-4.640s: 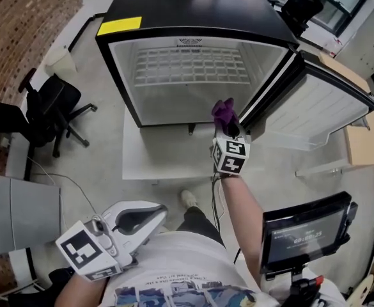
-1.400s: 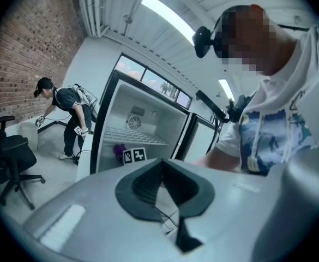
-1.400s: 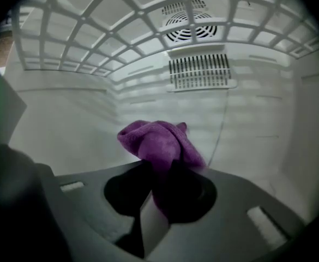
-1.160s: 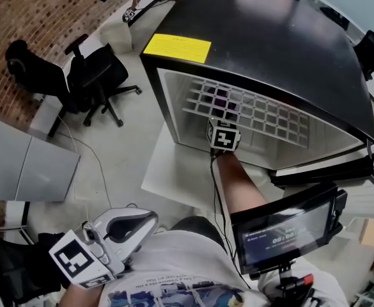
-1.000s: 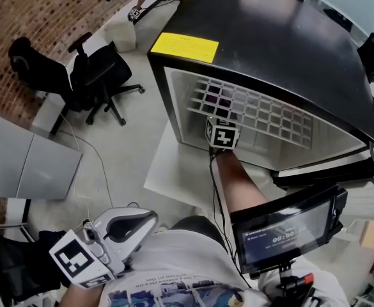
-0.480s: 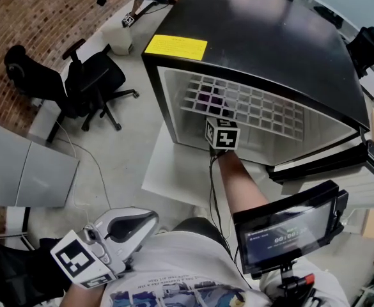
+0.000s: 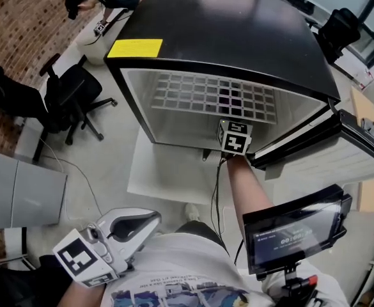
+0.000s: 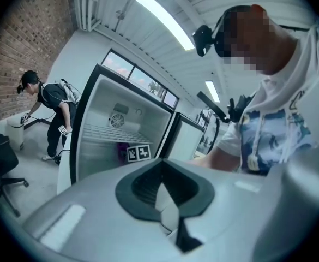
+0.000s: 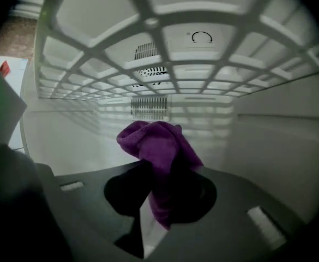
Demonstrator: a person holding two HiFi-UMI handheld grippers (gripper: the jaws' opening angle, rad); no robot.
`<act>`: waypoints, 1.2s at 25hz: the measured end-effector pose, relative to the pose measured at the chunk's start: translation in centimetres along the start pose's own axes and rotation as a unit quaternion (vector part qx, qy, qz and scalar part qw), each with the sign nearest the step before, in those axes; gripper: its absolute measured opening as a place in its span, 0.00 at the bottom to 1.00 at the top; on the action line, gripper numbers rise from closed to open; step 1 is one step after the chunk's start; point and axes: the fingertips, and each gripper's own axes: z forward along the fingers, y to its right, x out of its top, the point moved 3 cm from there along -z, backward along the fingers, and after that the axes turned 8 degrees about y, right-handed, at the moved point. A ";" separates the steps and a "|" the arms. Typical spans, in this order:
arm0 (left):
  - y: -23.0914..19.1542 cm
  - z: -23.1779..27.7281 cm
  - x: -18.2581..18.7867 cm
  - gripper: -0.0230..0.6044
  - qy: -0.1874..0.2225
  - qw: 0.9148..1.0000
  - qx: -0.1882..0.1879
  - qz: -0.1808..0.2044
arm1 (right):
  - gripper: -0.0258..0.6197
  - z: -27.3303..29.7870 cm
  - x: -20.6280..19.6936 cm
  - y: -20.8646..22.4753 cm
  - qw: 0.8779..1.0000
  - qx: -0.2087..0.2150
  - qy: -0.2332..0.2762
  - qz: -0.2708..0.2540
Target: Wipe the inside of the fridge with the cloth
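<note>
**Q:** Where was the crumpled purple cloth (image 9: 158, 143)?
**A:** It was pinched in the closed jaws of the right gripper (image 9: 160, 201), inside the black, white-lined fridge (image 7: 225, 31). It sat below the white wire shelf (image 9: 148, 23) and short of the rear wall. Whether it touched any surface could not be told.

**Q:** And from the head view?
**A:** The right gripper reached in through the open front. The white-lined door (image 7: 327, 152) stood open to the right.

**Q:** The left gripper (image 7: 142, 222)?
**A:** It was held low beside the person's torso, jaws together with nothing between them.
</note>
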 end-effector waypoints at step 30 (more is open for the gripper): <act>-1.7 -0.7 -0.3 0.05 -0.009 0.999 0.048 -0.001 | 0.16 2.6 -4.4 -5.2 0.997 0.034 -0.065 0.005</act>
